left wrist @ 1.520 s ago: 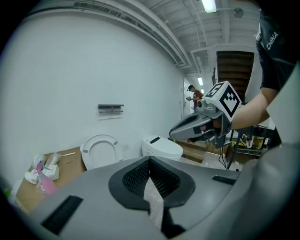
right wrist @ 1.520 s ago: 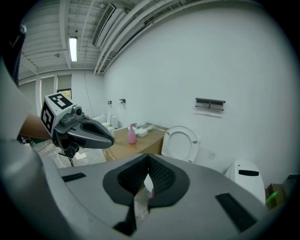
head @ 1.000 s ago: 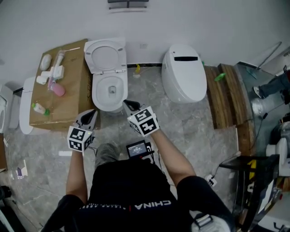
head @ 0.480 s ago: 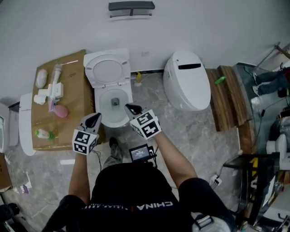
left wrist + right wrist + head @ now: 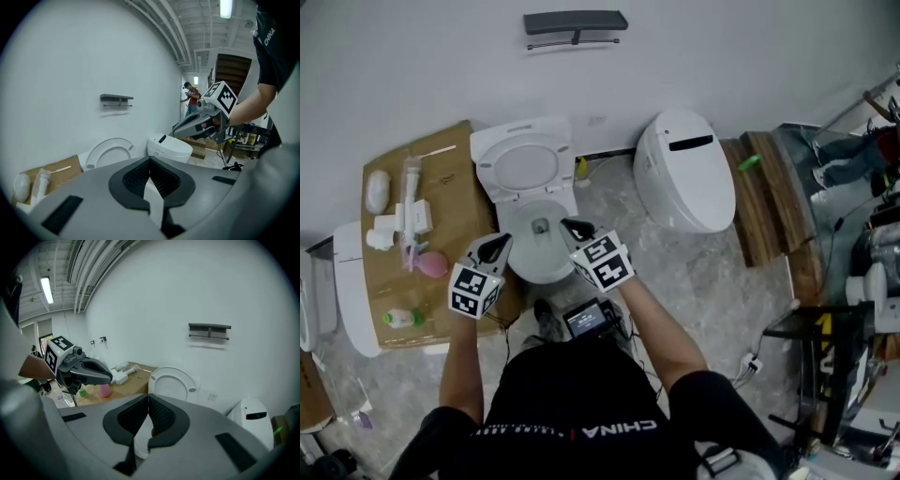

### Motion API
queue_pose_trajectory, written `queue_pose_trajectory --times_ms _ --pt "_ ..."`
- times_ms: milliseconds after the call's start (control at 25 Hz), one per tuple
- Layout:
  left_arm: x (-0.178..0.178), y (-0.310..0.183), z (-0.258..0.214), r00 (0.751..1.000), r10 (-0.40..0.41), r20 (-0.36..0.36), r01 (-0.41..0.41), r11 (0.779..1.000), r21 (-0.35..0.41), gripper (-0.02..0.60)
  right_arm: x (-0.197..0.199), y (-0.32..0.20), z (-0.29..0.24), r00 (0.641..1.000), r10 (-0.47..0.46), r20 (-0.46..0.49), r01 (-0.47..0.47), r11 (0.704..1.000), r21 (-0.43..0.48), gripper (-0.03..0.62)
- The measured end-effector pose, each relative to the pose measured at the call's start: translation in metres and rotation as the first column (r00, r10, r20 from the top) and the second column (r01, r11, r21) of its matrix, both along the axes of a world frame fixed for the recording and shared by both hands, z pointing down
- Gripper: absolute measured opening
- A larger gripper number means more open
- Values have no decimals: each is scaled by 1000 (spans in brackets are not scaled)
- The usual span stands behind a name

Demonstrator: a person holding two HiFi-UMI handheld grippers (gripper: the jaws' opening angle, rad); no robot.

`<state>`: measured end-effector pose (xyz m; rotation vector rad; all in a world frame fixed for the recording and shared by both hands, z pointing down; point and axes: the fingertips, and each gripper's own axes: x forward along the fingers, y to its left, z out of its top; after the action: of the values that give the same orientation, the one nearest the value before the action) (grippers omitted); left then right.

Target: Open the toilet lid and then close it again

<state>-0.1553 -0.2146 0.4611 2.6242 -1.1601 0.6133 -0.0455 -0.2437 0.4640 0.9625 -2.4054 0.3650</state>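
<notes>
- The toilet lid (image 5: 525, 165) stands raised against the white wall, in the upper middle of the head view, with the open bowl (image 5: 534, 251) just below it.
- The left gripper (image 5: 496, 244) has its jaws closed together with nothing between them. Its tip lies over the bowl's left rim.
- The right gripper (image 5: 573, 226) is likewise closed and empty, its tip over the bowl's right rim.
- Neither gripper touches the lid; both sit below it in the frame.
- In the left gripper view, the lid (image 5: 110, 152) shows left of centre, beyond the closed jaws.
- A cardboard box (image 5: 461, 192) with small bottles on it stands left of the toilet.
- A second toilet (image 5: 684, 173), its lid down, stands to the right.
</notes>
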Motion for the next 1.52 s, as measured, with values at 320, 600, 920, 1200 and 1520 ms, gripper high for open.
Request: queue_pose_trajectory --times_ms 320,600,920,1200,1520 --pt "1 -37 9 997 -73 34 74 997 -19 9 -5 -46 6 994 -105 -20 104 994 -19 14" --pt "22 -70 -6 989 -141 44 140 990 5 9 15 -82 2 987 -158 3 158 987 -21 14" --pt "24 -83 -9 987 -154 46 154 988 2 9 11 -97 3 983 -182 21 182 983 -5 14" --pt "18 -93 -5 987 -147 59 147 989 -4 9 5 -102 3 983 -183 14 183 983 -26 14" --pt "9 -148 2 990 -77 119 75 997 18 9 -16 -150 18 962 -268 -53 270 962 31 15"
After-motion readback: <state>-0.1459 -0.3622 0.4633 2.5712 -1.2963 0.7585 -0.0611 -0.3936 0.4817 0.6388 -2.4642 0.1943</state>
